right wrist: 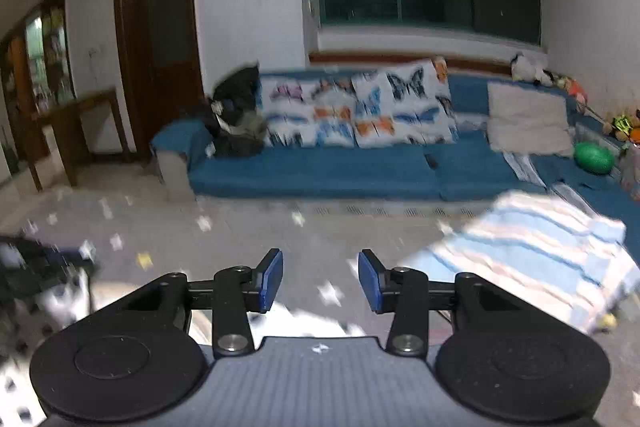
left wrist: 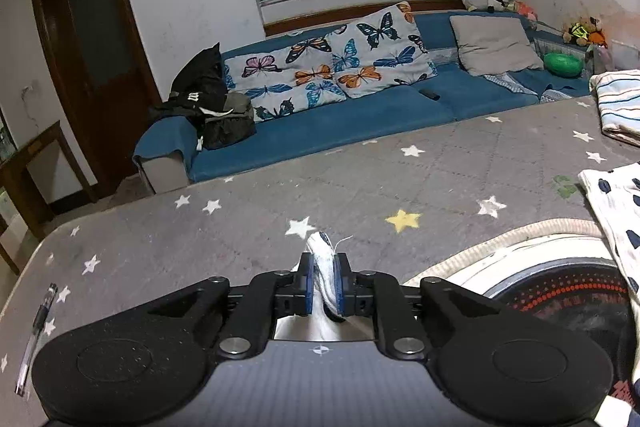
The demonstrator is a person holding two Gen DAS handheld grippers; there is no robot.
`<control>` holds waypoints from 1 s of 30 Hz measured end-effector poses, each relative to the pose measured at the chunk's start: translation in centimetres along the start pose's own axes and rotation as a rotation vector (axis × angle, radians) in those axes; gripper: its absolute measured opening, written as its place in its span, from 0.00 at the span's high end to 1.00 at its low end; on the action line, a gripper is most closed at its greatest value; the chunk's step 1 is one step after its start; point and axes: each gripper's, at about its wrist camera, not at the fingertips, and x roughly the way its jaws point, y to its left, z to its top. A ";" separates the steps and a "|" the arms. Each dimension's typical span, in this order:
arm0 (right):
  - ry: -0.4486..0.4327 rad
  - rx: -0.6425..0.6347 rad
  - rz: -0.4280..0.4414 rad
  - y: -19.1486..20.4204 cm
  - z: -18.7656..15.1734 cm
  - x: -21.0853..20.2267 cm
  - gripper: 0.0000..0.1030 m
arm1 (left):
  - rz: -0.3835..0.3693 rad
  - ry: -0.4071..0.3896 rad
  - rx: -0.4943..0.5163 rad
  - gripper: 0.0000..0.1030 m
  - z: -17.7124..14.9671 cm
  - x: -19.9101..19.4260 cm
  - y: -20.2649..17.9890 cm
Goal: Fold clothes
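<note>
My left gripper (left wrist: 324, 281) is clenched on a bunched fold of white cloth (left wrist: 322, 263), which stands pinched between the blue pads and pokes out past the fingertips above the grey star-printed table cover (left wrist: 360, 179). Just to the right of that gripper lies a dark garment with a red dotted pattern and a cream ribbed edge (left wrist: 560, 291), and over its right side drapes a white fabric with dark blue spots (left wrist: 616, 203). A folded striped cloth in cream and blue (left wrist: 620, 103) sits at the far right edge of the table, well apart from my left gripper. A clear pen with a black cap (left wrist: 38, 331) lies near the left edge.

My right gripper (right wrist: 320, 281) is released: its blue pads stand apart with nothing between them, only the starred cover showing through the gap. The picture from this side is blurred. The striped folded cloth (right wrist: 528, 259) lies just to the right of those fingers. Beyond the table stretches a blue sofa (right wrist: 320, 175) with butterfly-print cushions (right wrist: 360, 111).
</note>
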 end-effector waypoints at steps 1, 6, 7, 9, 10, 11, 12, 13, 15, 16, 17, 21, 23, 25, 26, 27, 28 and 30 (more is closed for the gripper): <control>0.028 0.001 -0.013 -0.4 -0.5 0.1 0.59 | 0.000 0.002 -0.009 0.87 -0.1 -0.1 0.2; 0.179 0.029 -0.027 -2.3 -4.0 1.7 0.64 | -0.011 -0.001 -0.037 0.85 -0.6 -1.8 0.9; 0.197 0.039 -0.022 -2.5 -4.4 2.1 0.64 | -0.016 -0.001 -0.039 0.85 -0.7 -2.3 0.9; 0.220 0.063 -0.009 -2.9 -5.0 2.8 0.64 | -0.044 -0.004 -0.048 0.85 -0.7 -3.7 0.7; 0.224 0.079 -0.001 -3.0 -5.1 3.1 0.64 | -0.074 -0.010 -0.048 0.85 -0.8 -4.8 0.3; 0.227 0.093 0.009 -3.1 -5.2 3.5 0.64 | -0.115 -0.019 -0.041 0.85 -0.9 -5.9 -0.2; 0.232 0.104 0.020 -3.2 -5.1 3.9 0.64 | -0.155 -0.026 -0.032 0.85 -1.0 -7.1 -0.9; 0.235 0.110 0.028 -3.2 -5.1 4.2 0.64 | -0.196 -0.031 -0.022 0.85 -1.2 -8.3 -1.7; 0.247 0.096 0.036 -3.0 -5.0 5.1 0.66 | -0.312 -0.020 0.003 0.85 -1.8 -10.9 -3.8; 0.254 0.088 0.040 -2.9 -4.9 5.6 0.73 | -0.367 -0.011 0.018 0.85 -2.2 -12.0 -4.9; 0.259 0.068 0.033 -2.7 -4.8 5.9 0.81 | -0.422 -0.001 0.033 0.85 -2.6 -13.1 -5.9; 0.268 0.017 -0.004 -2.3 -4.4 6.0 0.97 | -0.627 0.044 0.096 0.85 -4.1 -16.9 -10.5; 0.255 -0.003 -0.010 -2.1 -4.1 5.4 0.96 | -0.711 0.072 0.121 0.85 -4.9 -18.3 -12.9; 0.258 -0.006 0.001 -2.3 -3.8 4.9 0.95 | -0.782 0.102 0.142 0.80 -5.6 -19.4 -15.3; 0.259 -0.015 -0.003 -2.4 -3.6 4.6 0.93 | -0.797 0.118 0.157 0.70 -5.9 -19.8 -16.5; 0.261 -0.025 -0.008 -2.5 -3.5 4.4 0.92 | -0.799 0.127 0.176 0.65 -6.4 -20.0 -17.5; 0.263 -0.033 -0.009 -2.6 -3.4 4.1 0.92 | -0.791 0.131 0.188 0.56 -6.7 -20.2 -18.4; 0.267 -0.042 -0.004 -2.8 -3.4 3.4 0.92 | -0.776 0.147 0.201 0.53 -7.2 -20.4 -19.7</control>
